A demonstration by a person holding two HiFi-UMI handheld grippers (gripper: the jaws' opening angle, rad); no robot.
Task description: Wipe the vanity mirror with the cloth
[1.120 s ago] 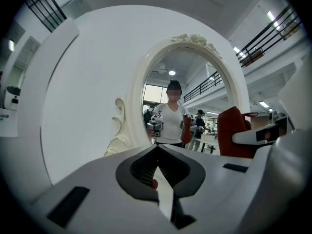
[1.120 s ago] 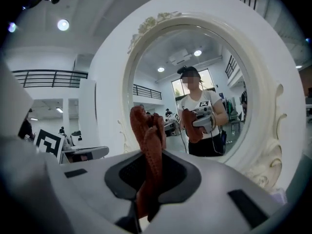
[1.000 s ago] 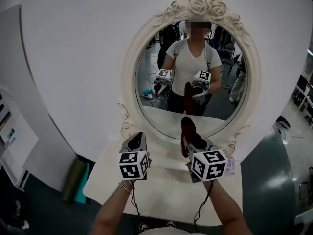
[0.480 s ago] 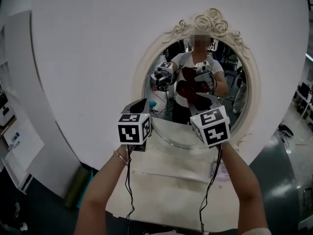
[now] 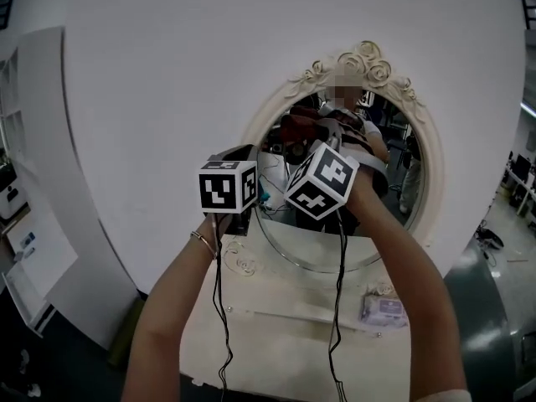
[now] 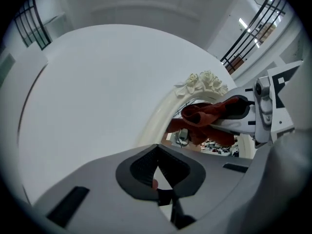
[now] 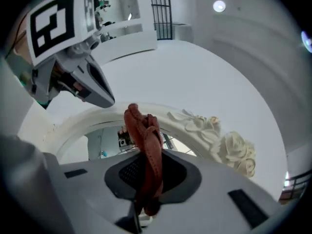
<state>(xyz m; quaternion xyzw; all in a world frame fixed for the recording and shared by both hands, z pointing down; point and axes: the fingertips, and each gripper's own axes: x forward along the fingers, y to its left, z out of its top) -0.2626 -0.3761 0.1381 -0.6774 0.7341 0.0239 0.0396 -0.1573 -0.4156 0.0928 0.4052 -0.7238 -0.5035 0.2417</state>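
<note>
- Both hand-held grippers have risen since the earlier frames. The right hand-held gripper [image 5: 300, 134] has swung up and left across the vanity mirror [image 5: 395, 187], and its marker cube is now tilted.
- Its jaws are clamped on the red cloth [image 7: 146, 140], which stands bunched up out of them.
- That cloth sits at the upper left of the glass, below the frame's rose crest [image 5: 366, 61]; I cannot tell whether it touches the glass.
- At the mirror's left frame, the left hand-held gripper [image 6: 157, 179] has its jaws closed together on nothing.
- Below, the white table [image 5: 285, 342] carries a small packet [image 5: 383, 311].
</note>
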